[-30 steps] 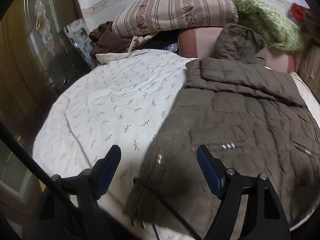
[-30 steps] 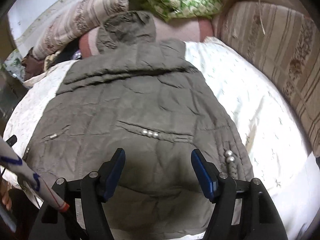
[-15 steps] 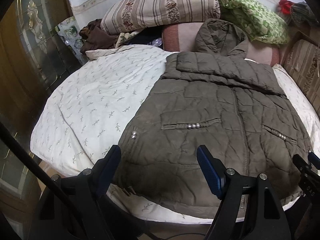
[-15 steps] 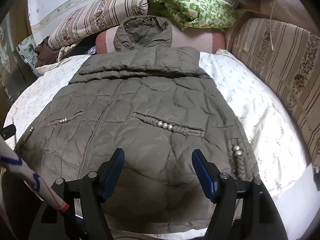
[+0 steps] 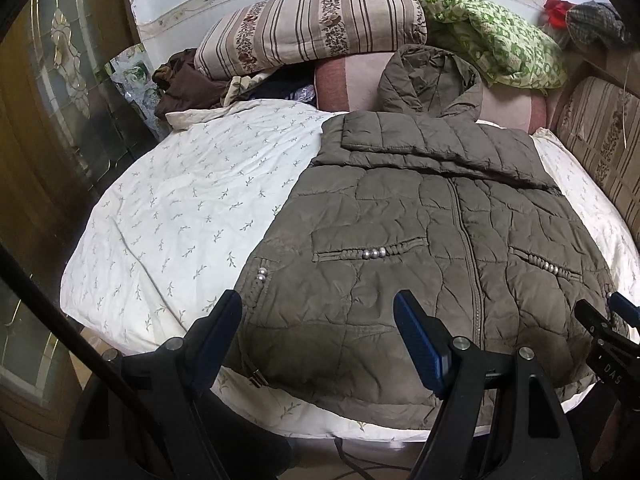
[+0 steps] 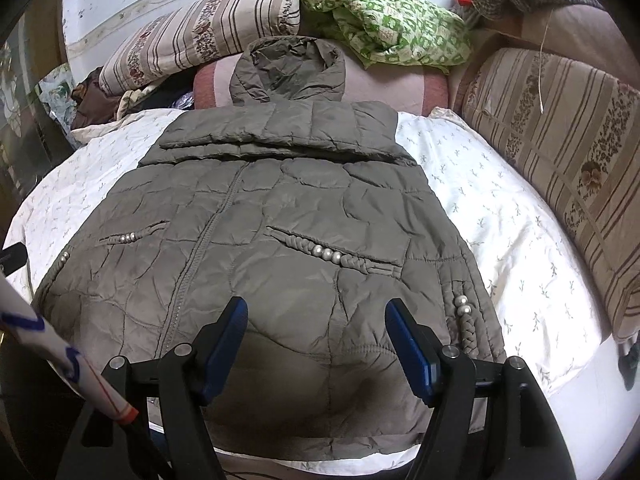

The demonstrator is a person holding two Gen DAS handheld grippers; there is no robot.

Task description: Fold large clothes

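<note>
A large olive-brown quilted hooded coat lies front up on the bed, zipped, sleeves folded across the chest, hood resting on a pink bolster; it also fills the right wrist view. My left gripper is open and empty above the coat's lower left hem. My right gripper is open and empty above the lower middle hem. The right gripper's tip shows at the left wrist view's right edge.
The coat lies on a white leaf-print quilt. Striped pillows, a green patterned blanket and a pile of clothes sit at the headboard. A striped cushion lines the right side. A glass-panelled door stands left.
Both grippers have pulled back and away from the coat, so the whole coat now shows in each view. Both stay open and empty.
</note>
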